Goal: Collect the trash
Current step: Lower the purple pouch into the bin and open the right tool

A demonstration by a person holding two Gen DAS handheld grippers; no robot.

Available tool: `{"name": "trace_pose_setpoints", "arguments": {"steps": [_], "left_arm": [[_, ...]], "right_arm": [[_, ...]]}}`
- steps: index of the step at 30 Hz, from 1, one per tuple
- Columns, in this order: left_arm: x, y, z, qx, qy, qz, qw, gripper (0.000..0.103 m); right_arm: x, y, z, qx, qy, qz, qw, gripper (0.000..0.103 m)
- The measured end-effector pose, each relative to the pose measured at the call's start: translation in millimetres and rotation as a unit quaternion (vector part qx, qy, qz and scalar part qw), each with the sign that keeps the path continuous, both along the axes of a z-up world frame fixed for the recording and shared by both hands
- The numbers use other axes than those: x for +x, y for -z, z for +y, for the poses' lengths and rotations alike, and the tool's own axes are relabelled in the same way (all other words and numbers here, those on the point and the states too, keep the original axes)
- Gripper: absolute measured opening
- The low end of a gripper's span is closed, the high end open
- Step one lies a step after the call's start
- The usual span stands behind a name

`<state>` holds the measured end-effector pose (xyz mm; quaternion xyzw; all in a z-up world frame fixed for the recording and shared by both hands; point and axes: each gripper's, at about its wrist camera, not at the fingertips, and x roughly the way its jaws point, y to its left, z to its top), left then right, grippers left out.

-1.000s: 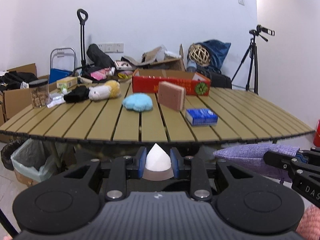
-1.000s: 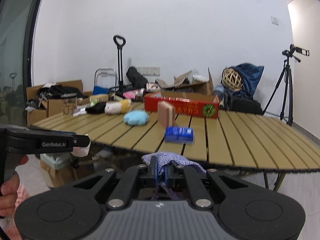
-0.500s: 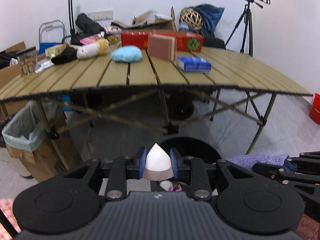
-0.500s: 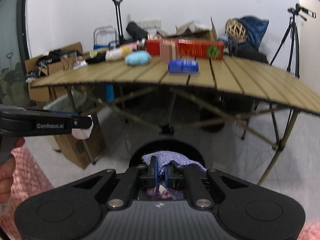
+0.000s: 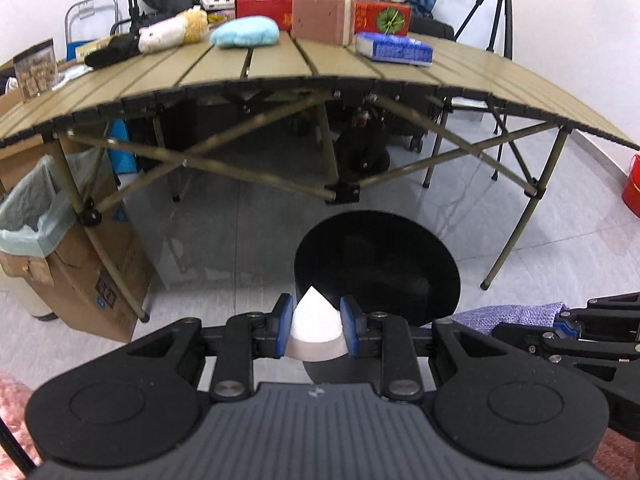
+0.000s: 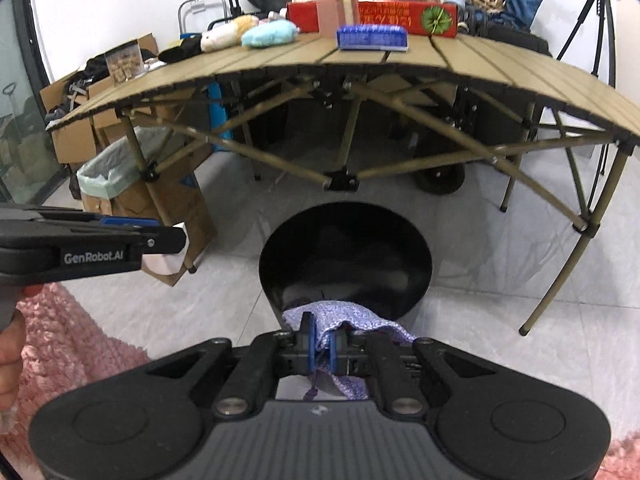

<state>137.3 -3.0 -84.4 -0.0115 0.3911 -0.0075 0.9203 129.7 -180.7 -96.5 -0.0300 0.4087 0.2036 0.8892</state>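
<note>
Our left tongs [image 5: 316, 330] pinch a white pointed sponge [image 5: 316, 322], its tip level with the near rim of the black bin [image 5: 376, 264] on the grey floor. Our right tongs [image 6: 320, 344] are clamped tight on a purple woven cloth [image 6: 348, 318], which drapes over that bin's near edge. The bin stands in front of the slatted worktop [image 5: 280, 60], just short of its crossed legs, with bare tile on both sides. A lined cardboard box [image 5: 68, 248] sits well left.
</note>
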Motion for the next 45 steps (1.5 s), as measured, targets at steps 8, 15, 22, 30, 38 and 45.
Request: {"name": "trace_pose_setpoints", "arguments": {"steps": [8,15,22,30,38,45], "left_arm": [[13,15,4,-0.002,-0.002,0.024,0.9997,0.027],[27,20,7,0.000,-0.012,0.030,0.9995,0.027],[40,24,11,0.000,-0.027,0.035,0.9990,0.027],[57,27,17,0.000,-0.044,0.039,0.9983,0.027],[78,26,16,0.008,-0.052,0.026,0.9983,0.027],[100,31,16,0.008,-0.066,0.017,0.9977,0.027]], "right_arm": [[14,12,6,-0.002,-0.003,0.019,1.000,0.006],[32,16,13,-0.001,-0.004,0.009,1.000,0.006],[53,19,24,-0.001,-0.008,-0.008,1.000,0.006],[78,25,30,0.003,-0.004,-0.018,1.000,0.006],[103,31,34,0.011,0.004,-0.028,1.000,0.006],[127,41,36,0.013,0.018,-0.043,0.999,0.006]]}}
